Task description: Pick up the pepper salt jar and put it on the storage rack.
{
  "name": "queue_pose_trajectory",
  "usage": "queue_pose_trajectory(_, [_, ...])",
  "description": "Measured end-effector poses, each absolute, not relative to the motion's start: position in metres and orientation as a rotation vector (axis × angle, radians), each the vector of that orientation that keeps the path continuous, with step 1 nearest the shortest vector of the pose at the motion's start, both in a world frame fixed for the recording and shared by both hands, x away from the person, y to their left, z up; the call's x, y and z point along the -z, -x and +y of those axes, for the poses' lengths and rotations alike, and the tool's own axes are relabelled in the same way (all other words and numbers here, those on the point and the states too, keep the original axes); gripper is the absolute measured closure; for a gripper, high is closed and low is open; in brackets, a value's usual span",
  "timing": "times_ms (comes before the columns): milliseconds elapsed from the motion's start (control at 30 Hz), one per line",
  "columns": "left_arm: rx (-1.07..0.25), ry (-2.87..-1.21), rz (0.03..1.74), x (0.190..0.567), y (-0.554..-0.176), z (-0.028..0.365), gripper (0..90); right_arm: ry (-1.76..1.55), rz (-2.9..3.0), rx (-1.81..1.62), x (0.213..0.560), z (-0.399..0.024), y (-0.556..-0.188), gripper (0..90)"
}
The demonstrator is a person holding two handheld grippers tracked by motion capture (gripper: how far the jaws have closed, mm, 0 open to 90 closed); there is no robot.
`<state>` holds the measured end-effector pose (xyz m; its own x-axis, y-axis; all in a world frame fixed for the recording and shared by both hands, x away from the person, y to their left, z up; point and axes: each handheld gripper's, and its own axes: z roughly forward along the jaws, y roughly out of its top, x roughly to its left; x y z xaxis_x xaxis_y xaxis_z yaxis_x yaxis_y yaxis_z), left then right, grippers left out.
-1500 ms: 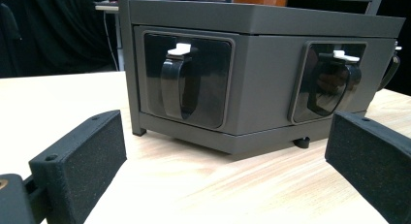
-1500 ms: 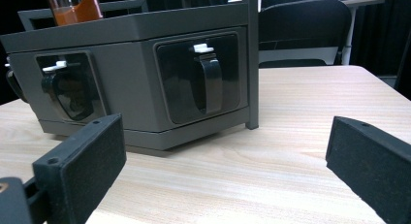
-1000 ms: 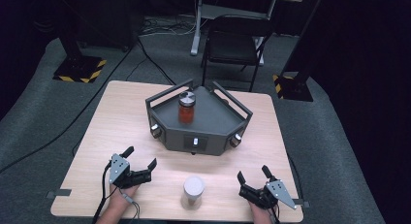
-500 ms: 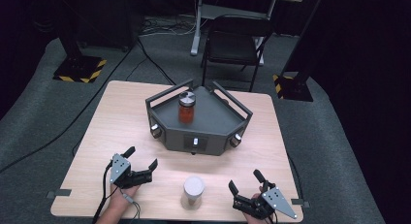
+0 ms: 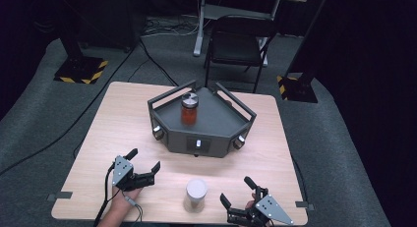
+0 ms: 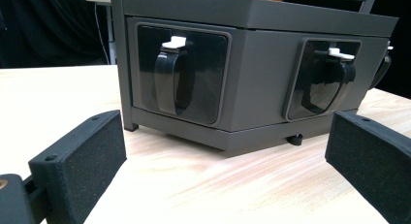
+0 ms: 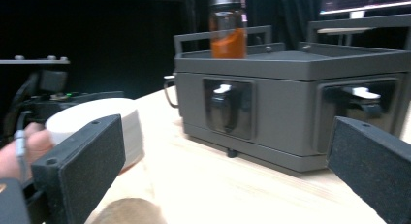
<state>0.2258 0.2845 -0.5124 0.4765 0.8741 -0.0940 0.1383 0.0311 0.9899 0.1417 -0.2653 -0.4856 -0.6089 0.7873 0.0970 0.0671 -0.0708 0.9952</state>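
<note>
Nothing is picked up yet — both tongs stand wide and empty on the near side of the table (image 5: pixel 123 104); the white-lidded jar (image 5: pixel 195 194) stands untouched between them, nearer the right gripper (image 5: pixel 239 206) than the left gripper (image 5: pixel 144 167); beyond both, the orange jar (image 5: pixel 189 108) sits upright on the dark box (image 5: pixel 206 131) — the grasp appears still ahead.
</note>
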Motion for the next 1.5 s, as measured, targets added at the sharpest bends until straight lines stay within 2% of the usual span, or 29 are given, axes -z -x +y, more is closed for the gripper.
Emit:
queue_pose_trajectory(933, [-0.718, -1.44, 0.953, 0.513, -0.226, 0.285, 0.5, -0.799, 1.78, -1.809, 0.484, -0.262, -0.149, 0.1])
queue_pose_trajectory(1500, [-0.716, -1.44, 0.953, 0.513, -0.226, 0.286, 0.6, -0.761, 1.832, -1.816, 0.482, -0.245, -0.158, 1.0])
